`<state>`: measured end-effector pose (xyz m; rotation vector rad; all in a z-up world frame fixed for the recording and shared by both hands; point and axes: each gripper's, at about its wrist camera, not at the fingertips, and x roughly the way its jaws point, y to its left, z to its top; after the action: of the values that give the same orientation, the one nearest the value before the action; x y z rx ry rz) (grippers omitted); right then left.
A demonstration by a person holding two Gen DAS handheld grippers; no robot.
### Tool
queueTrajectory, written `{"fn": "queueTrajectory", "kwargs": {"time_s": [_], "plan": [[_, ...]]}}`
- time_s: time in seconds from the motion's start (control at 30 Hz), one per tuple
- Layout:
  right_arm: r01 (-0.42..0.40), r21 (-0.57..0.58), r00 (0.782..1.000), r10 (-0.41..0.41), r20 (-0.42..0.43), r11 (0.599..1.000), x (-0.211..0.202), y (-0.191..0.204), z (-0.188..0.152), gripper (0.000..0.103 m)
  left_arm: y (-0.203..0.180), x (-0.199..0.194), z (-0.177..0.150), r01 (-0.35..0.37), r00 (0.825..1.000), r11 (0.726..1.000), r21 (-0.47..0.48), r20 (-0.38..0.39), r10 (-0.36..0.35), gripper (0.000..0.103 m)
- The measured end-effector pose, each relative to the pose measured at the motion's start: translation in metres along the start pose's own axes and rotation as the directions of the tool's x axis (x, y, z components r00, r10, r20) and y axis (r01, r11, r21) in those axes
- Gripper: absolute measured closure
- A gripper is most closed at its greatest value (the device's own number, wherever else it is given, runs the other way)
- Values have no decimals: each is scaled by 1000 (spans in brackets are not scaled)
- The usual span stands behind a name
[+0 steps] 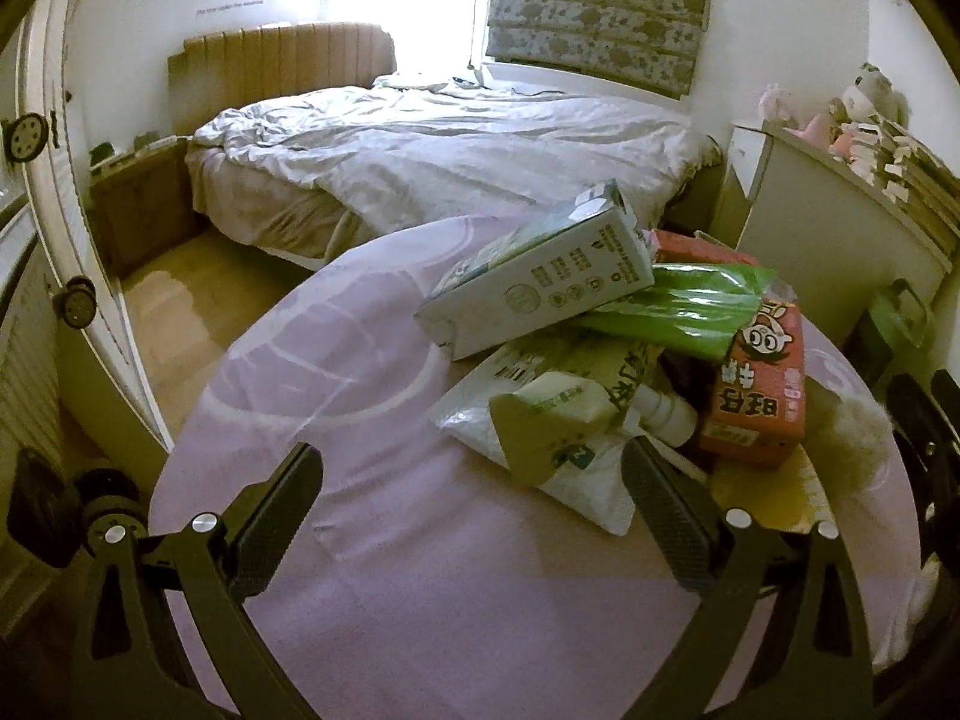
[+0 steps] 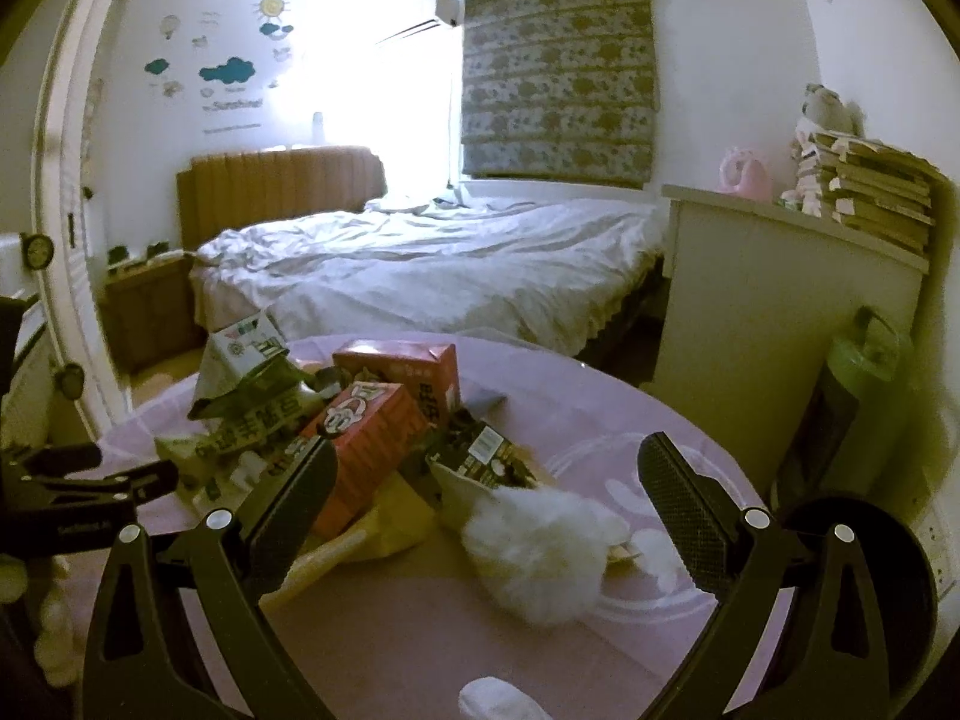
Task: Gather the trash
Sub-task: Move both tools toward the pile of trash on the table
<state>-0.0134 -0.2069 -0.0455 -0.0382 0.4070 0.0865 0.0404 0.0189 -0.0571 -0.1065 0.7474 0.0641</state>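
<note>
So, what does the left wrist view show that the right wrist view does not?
Only the left wrist view shows the long white carton and the green wrapper on the pile. Only the right wrist view shows the air conditioner and the green bag beside the cabinet. Both show the red carton, the white fluffy ball, the bed and open jaws.

Left tool (image 1: 471, 480) agape, right tool (image 2: 489, 471) agape

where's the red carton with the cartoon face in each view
Left wrist: red carton lies right of centre, under the green wrapper, beyond the right finger.
Right wrist: red carton sits left of centre, just past the left finger.
Shared landmark: the bed behind the table.
</note>
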Motion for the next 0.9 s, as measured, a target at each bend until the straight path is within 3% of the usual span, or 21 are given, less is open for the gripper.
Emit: {"fn": "queueTrajectory", "kwargs": {"time_s": [0.9], "plan": [[-8,8,1000,8,5,1000,2,-1,0,4,-1,4,-1,-14,1000,1000,15,-16,15,5]]}}
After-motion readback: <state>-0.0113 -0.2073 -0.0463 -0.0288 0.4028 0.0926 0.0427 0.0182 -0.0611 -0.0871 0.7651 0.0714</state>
